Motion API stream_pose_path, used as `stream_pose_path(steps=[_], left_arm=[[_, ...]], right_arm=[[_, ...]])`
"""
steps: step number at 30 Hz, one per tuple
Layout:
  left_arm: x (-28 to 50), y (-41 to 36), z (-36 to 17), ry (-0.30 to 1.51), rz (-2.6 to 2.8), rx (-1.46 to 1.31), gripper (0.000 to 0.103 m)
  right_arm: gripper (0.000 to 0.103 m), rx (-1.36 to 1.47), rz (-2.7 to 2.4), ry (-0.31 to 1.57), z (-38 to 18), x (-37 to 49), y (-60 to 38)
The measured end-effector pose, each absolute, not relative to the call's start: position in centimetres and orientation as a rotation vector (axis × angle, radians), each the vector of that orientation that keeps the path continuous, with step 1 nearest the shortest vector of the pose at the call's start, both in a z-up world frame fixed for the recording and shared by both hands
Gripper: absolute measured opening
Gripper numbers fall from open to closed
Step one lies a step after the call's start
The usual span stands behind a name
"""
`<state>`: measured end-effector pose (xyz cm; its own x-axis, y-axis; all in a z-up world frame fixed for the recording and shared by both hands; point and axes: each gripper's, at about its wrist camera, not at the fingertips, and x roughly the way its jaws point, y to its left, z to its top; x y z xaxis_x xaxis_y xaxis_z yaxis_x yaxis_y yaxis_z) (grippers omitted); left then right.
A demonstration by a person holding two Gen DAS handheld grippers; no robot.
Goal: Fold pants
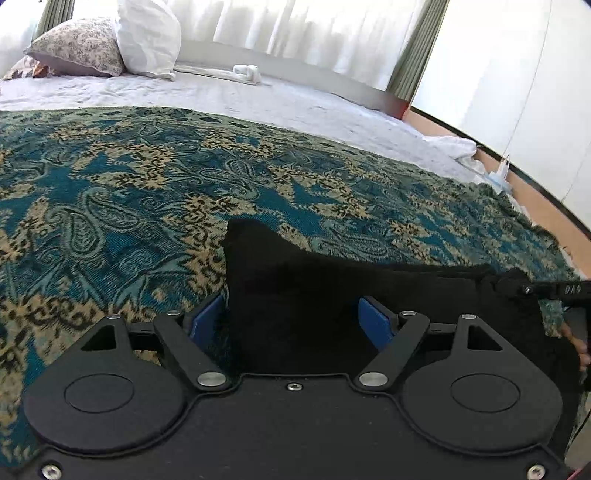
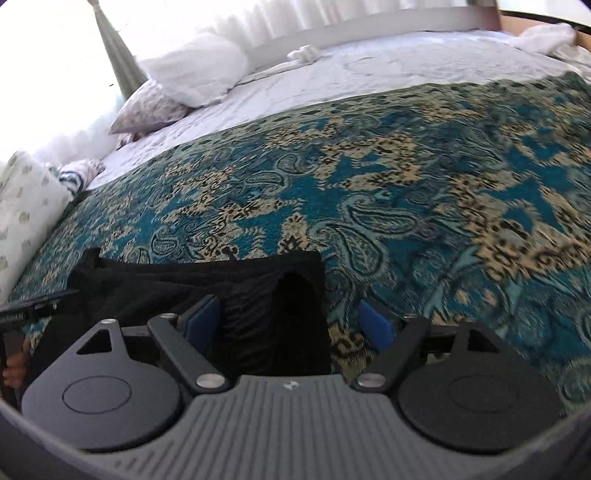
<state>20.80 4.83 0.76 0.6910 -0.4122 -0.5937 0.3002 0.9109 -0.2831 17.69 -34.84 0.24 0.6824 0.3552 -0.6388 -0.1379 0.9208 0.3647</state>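
Straddling black pants (image 1: 332, 295), left gripper (image 1: 291, 325) jaws spread wide, right gripper (image 2: 291, 325) likewise (nothing pinched)

Ahead of both my grippers the teal and tan paisley woven bedspread (image 1: 147, 177) lies flat and bare, open room for passing over. Beyond it the pale grey sheet (image 1: 221, 96) is open too, except for a small white rolled cloth (image 1: 246, 73). A floral pillow (image 1: 79, 46) and a plump white pillow (image 1: 147, 35) block the far left corner.
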Motion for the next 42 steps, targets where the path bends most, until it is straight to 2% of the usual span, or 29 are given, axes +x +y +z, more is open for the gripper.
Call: stream_pose_path(steps=[2, 7, 14, 22, 23, 24, 26, 30, 36, 42], left_arm=[[21.5, 5.1, 0.7, 0.711, -0.417, -0.192, 0.077], [22.5, 5.4, 0.6, 0.728, -0.476, -0.222, 0.077], [21.8, 5.7, 1.0, 0.73, -0.578, -0.191, 0.076], [22.9, 5.9, 0.4, 0.738, -0.599, -0.23, 0.073], [22.9, 6.1, 0.4, 0.74, -0.589, -0.242, 0.066], [23.0, 6.2, 0.4, 0.742, -0.562, -0.251, 0.054], [22.9, 6.3, 0.6, 0.746, -0.504, -0.28, 0.039], [21.5, 5.6, 1.0, 0.725, -0.475, -0.288, 0.019], [20.2, 3.7, 3.1, 0.628, -0.391, -0.184, 0.013], [21.6, 2.1, 5.4, 0.548, -0.342, -0.081, 0.013]], right_arm=[[0.082, 0.28, 0.302, 0.77, 0.1, 18.0, -34.5], [0.08, 0.282, 0.337, 0.767, 0.2, 18.0, -34.8], [0.069, 0.267, 0.396, 0.76, 0.5, 16.8, -34.5], [0.068, 0.273, 0.405, 0.758, 0.1, 18.6, -33.9], [0.068, 0.266, 0.402, 0.757, 0.1, 18.5, -33.8], [0.065, 0.264, 0.398, 0.755, 0.2, 18.4, -33.7], [0.061, 0.291, 0.363, 0.76, 0.4, 18.1, -33.7], [0.05, 0.24, 0.297, 0.763, 1.5, 16.8, -32.0], [0.03, 0.27, 0.253, 0.728, 3.5, 16.2, -31.0], [0.029, 0.247, 0.22, 0.7, 5.0, 18.3, -29.8]])
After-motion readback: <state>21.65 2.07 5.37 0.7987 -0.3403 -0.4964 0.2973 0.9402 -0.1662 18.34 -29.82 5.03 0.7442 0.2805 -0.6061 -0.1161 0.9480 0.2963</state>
